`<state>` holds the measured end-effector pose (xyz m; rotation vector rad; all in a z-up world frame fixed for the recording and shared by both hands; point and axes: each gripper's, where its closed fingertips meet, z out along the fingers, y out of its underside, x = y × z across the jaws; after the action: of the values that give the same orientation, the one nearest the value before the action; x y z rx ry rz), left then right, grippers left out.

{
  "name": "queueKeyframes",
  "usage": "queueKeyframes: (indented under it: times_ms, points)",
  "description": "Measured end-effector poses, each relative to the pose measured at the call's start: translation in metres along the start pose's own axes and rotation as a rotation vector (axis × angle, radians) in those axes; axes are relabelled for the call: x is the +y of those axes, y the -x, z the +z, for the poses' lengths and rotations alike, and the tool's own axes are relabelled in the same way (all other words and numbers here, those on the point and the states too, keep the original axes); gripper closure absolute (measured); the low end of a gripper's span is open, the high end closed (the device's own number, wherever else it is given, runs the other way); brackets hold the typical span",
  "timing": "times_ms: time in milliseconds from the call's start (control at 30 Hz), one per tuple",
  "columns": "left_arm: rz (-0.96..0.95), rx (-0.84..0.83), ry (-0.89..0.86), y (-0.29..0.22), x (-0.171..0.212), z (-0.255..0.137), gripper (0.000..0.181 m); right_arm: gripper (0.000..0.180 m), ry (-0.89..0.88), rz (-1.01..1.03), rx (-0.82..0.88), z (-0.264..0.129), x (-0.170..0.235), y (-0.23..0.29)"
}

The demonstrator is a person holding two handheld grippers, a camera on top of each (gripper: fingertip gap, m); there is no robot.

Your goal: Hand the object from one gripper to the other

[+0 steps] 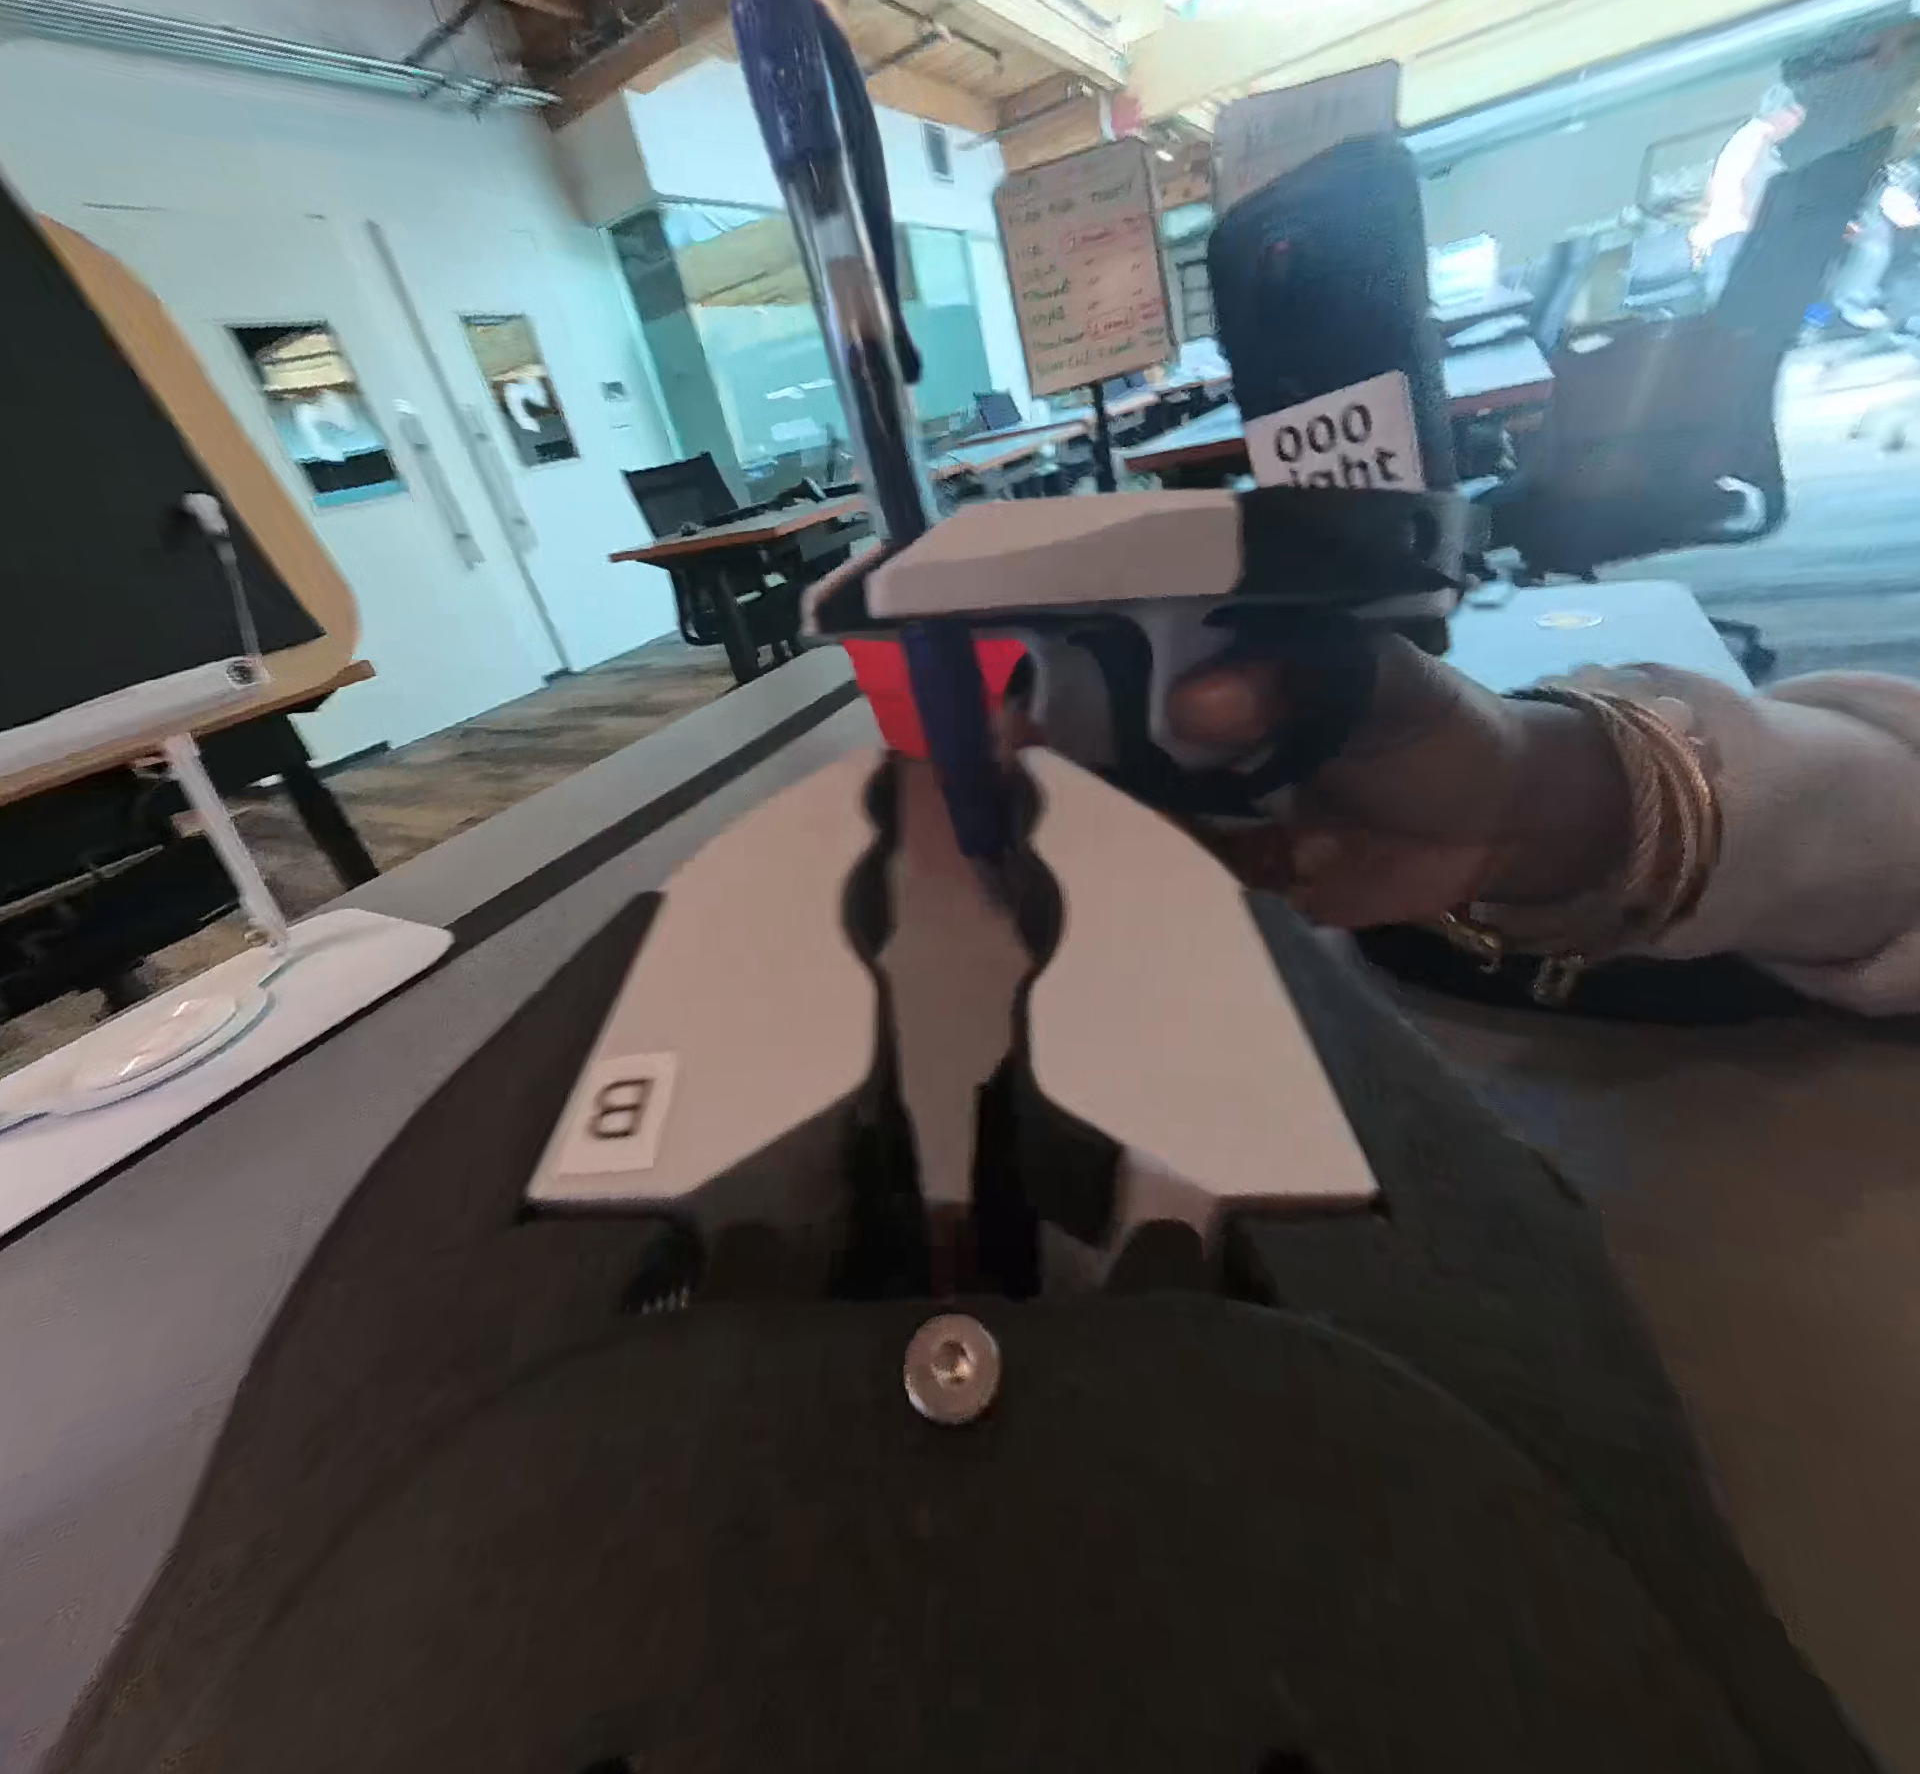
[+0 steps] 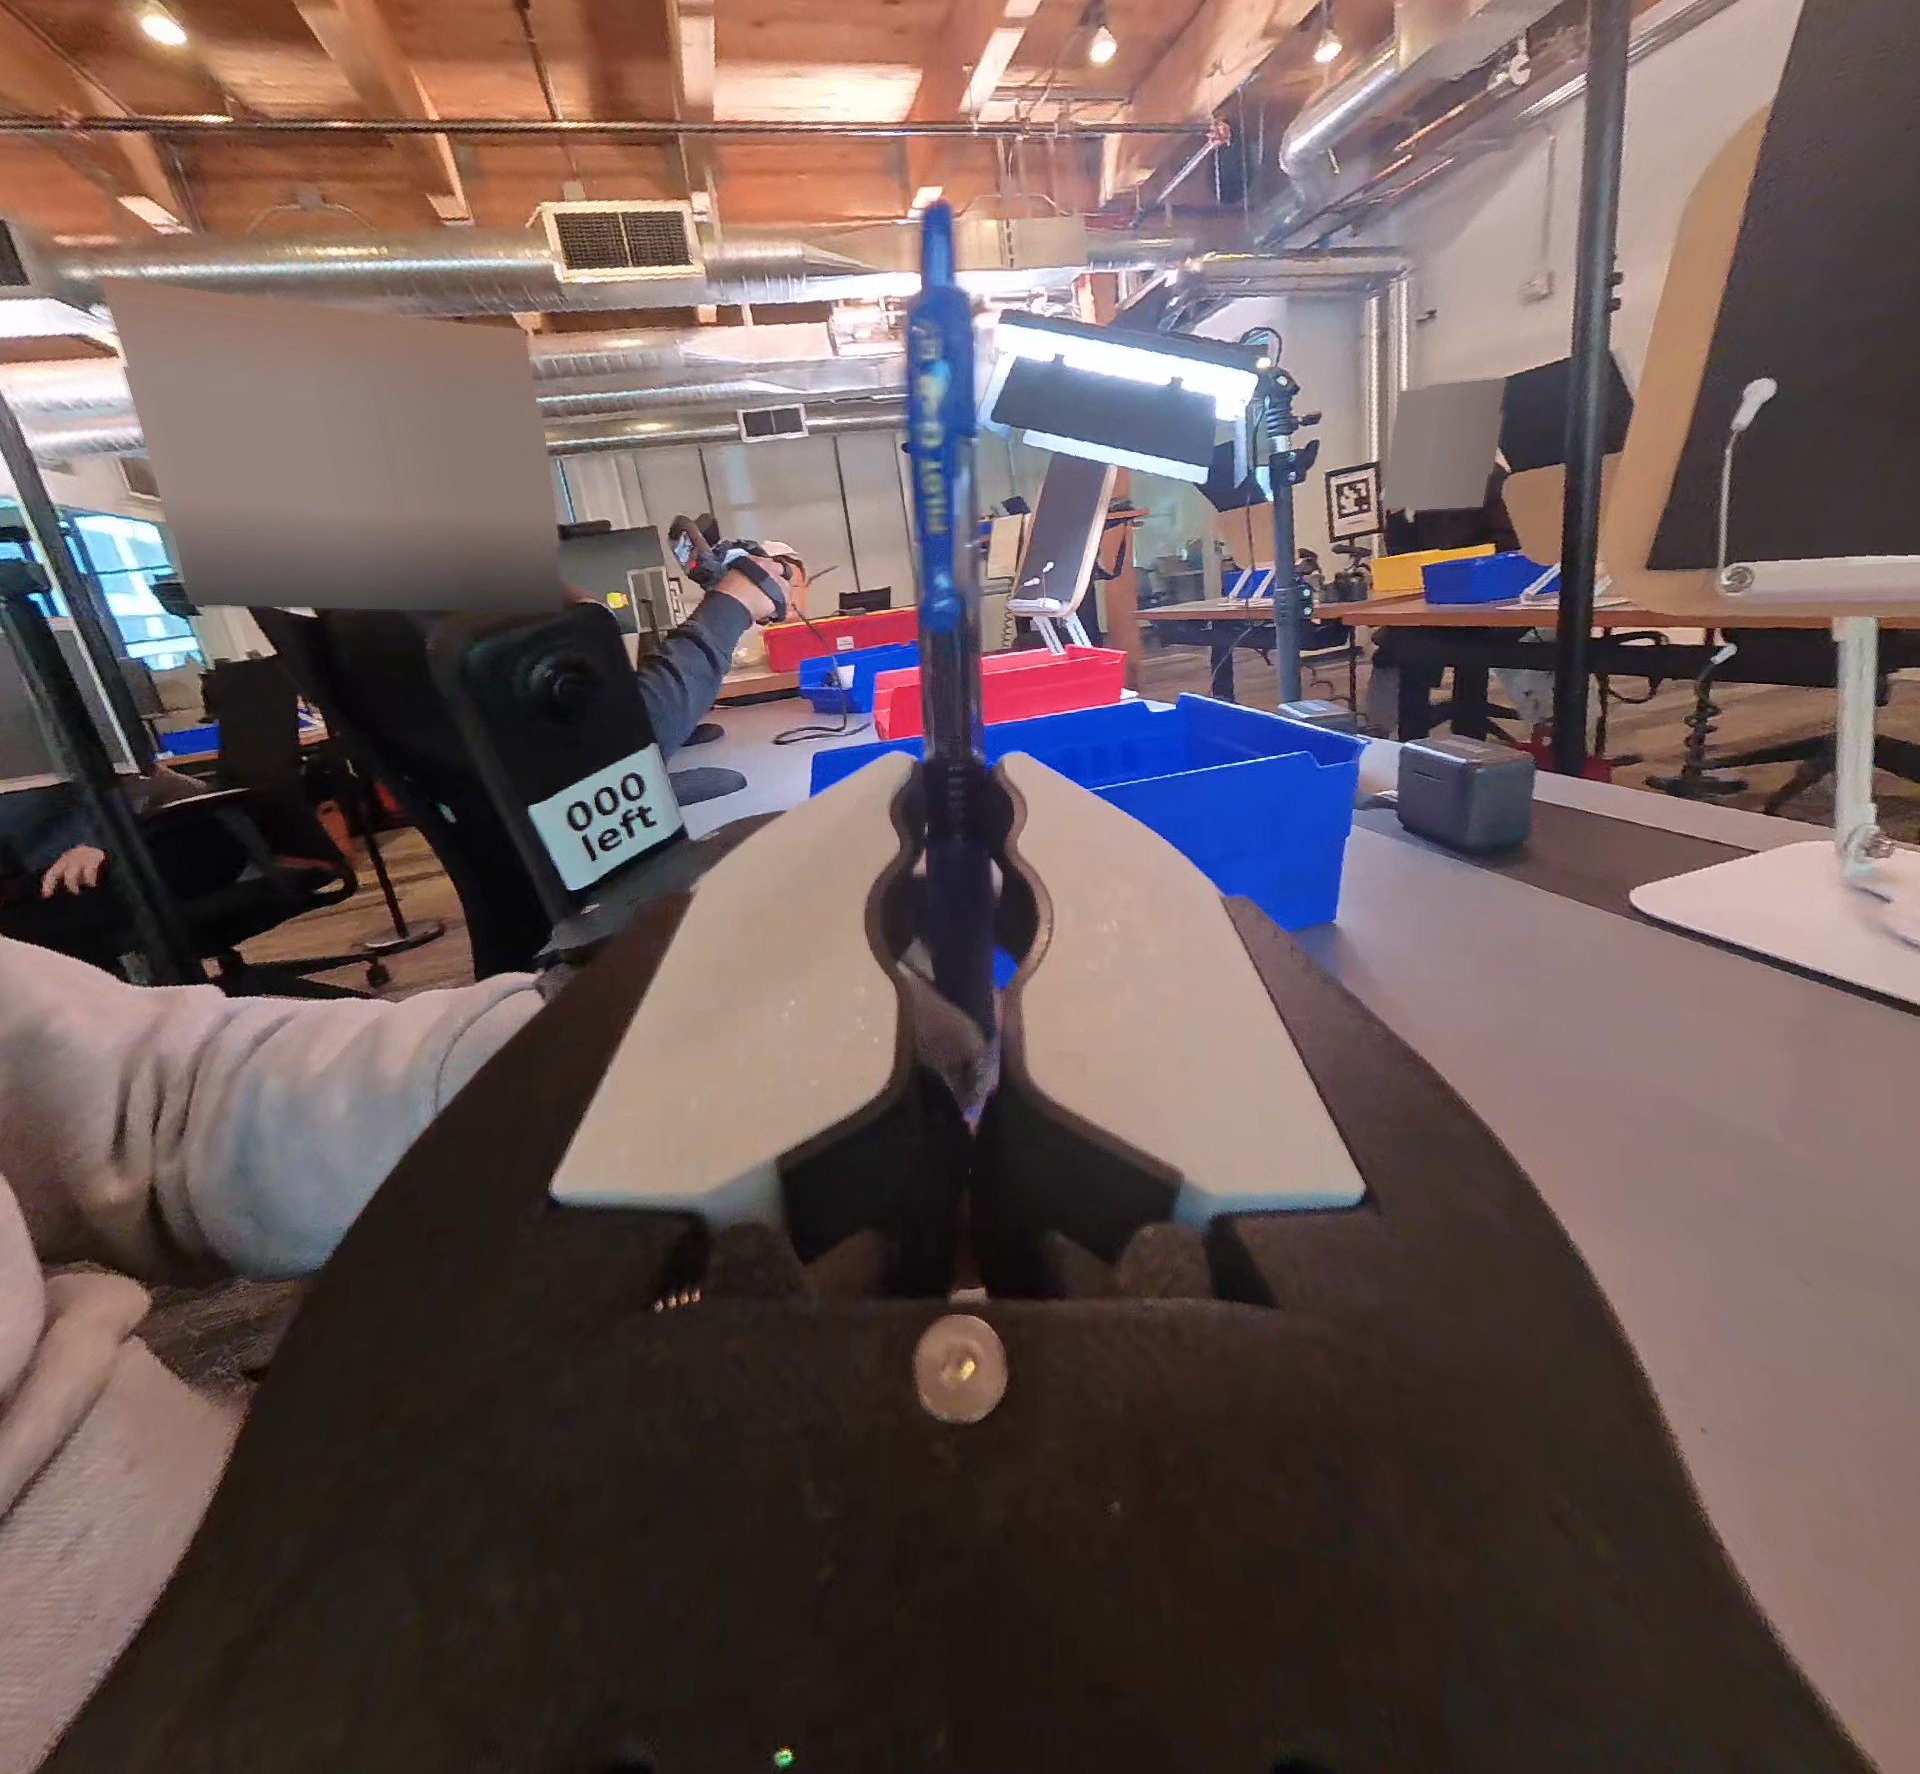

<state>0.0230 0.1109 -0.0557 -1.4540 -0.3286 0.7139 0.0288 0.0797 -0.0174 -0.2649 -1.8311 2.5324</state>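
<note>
A long grey table ran under both tools, with a blue bin on it beyond the right one. The right gripper reached in sideways across the left gripper, a sleeved hand behind it. The blue pen stood nearly upright, away from the table. The right gripper's fingers were pressed together on the pen's dark grip. The left gripper's fingers stood narrowly parted, the pen's lower end between their tips; whether they pinched it, I couldn't tell.
</note>
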Motion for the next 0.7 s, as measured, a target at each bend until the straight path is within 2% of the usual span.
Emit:
queueKeyframes:
  times_ms: [33, 100, 167, 200, 267, 300, 367, 433, 500, 667, 700]
  points:
    - [-0.016, 0.008, 0.015, -0.002, 0.001, 0.000, 0.168, 0.169, 0.001, -0.005, 0.007, 0.000, 0.000, 0.000]
    - [-0.096, 0.049, 0.004, -0.005, -0.003, -0.001, 0.170, 0.168, 0.000, -0.009, -0.011, 0.000, -0.001, 0.002]
    - [-0.226, 0.184, -0.073, -0.014, -0.016, -0.007, 0.170, 0.159, -0.004, 0.007, -0.082, -0.002, -0.005, 0.011]
    - [-0.298, 0.280, -0.143, -0.022, -0.028, -0.012, 0.170, 0.148, 0.001, 0.028, -0.133, -0.002, -0.006, 0.017]
    - [-0.472, 0.525, -0.231, -0.042, -0.047, -0.025, 0.170, 0.111, 0.032, 0.073, -0.224, -0.003, -0.006, 0.028]
    - [-0.557, 0.619, -0.233, -0.049, -0.052, -0.030, 0.170, 0.099, 0.048, 0.086, -0.257, -0.002, -0.005, 0.033]
    - [-0.657, 0.759, -0.195, -0.062, -0.051, -0.035, 0.170, 0.087, 0.060, 0.096, -0.317, -0.002, -0.003, 0.043]
    - [-0.678, 0.808, -0.128, -0.072, -0.043, -0.033, 0.170, 0.091, 0.031, 0.107, -0.399, -0.003, -0.005, 0.057]
    - [-0.660, 0.848, -0.078, -0.083, -0.037, -0.034, 0.170, 0.105, 0.036, 0.095, -0.466, -0.006, -0.004, 0.069]
    - [-0.683, 0.827, -0.079, -0.078, -0.036, -0.032, 0.170, 0.170, 0.022, 0.021, -0.533, -0.014, -0.008, 0.080]
    - [-0.684, 0.804, -0.084, -0.075, -0.036, -0.030, 0.170, 0.171, 0.025, 0.018, -0.524, -0.015, -0.008, 0.079]
